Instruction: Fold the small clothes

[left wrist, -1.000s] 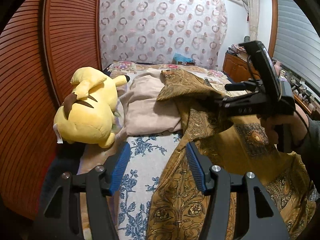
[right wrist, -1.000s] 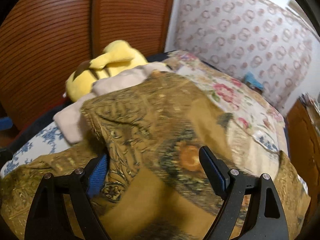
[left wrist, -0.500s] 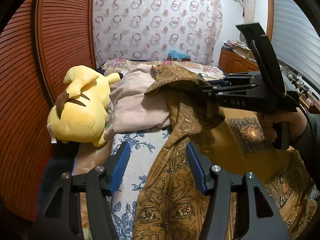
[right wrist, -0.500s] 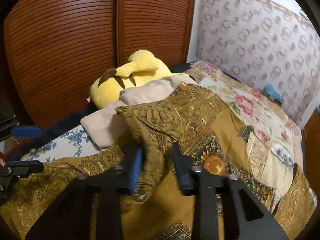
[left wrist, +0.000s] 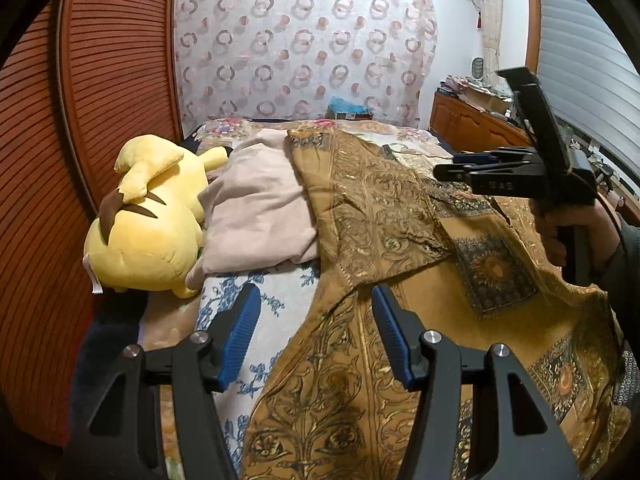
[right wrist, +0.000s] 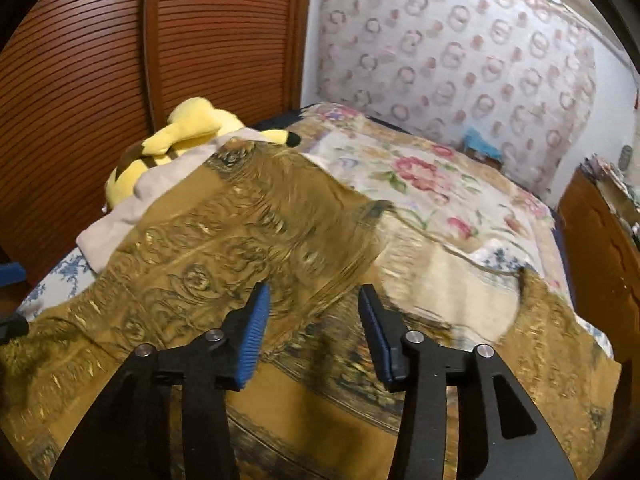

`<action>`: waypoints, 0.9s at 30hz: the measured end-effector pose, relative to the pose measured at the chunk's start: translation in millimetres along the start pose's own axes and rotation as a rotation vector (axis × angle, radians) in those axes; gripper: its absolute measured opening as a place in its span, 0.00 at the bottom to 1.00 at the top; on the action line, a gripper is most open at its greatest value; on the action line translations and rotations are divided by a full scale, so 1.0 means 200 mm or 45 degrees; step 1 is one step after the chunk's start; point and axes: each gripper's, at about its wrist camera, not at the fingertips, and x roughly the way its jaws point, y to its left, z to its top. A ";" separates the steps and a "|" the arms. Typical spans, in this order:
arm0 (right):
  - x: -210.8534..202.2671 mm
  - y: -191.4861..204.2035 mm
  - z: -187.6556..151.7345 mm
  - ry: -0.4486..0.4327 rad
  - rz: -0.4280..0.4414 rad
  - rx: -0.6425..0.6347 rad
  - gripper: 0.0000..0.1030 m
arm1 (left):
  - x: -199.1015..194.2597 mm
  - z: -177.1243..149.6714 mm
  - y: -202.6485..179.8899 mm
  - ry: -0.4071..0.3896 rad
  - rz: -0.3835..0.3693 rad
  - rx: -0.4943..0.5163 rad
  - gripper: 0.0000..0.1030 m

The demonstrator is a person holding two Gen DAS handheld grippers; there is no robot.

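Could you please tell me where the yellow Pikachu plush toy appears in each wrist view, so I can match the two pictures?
Left wrist view: the Pikachu plush lies at centre-left, against the beige folded garment.
Right wrist view: the Pikachu plush is upper left, partly hidden behind the same beige garment.
Shared landmark: the louvred wooden doors behind the plush.

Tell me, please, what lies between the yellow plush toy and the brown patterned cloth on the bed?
A folded beige garment lies between the yellow plush toy and the brown patterned cloth, clearest in the left wrist view.
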 end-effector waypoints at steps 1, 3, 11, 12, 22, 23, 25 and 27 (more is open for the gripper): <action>-0.01 -0.02 -0.01 0.001 0.001 0.003 0.52 | 0.01 0.01 -0.01 0.000 -0.002 0.009 0.55; -0.06 -0.06 -0.04 -0.001 0.001 -0.005 0.55 | 0.02 0.03 -0.02 0.003 -0.001 0.024 0.55; -0.17 -0.27 -0.27 0.107 -0.005 -0.010 0.69 | 0.13 0.11 -0.04 0.032 -0.035 0.019 0.55; -0.19 -0.29 -0.30 0.117 -0.016 -0.007 0.69 | 0.14 0.12 -0.05 0.039 -0.042 0.015 0.55; -0.55 -0.61 -0.61 0.079 -0.118 0.130 0.69 | 0.25 0.11 -0.18 0.105 -0.092 0.066 0.55; -0.59 -0.64 -0.64 0.075 -0.138 0.145 0.69 | 0.26 0.12 -0.19 0.110 -0.095 0.072 0.55; -0.64 -0.71 -0.69 0.069 -0.181 0.175 0.69 | 0.28 0.12 -0.22 0.119 -0.098 0.085 0.55; -0.72 -0.80 -0.76 0.059 -0.223 0.223 0.69 | 0.30 0.12 -0.24 0.133 -0.100 0.097 0.55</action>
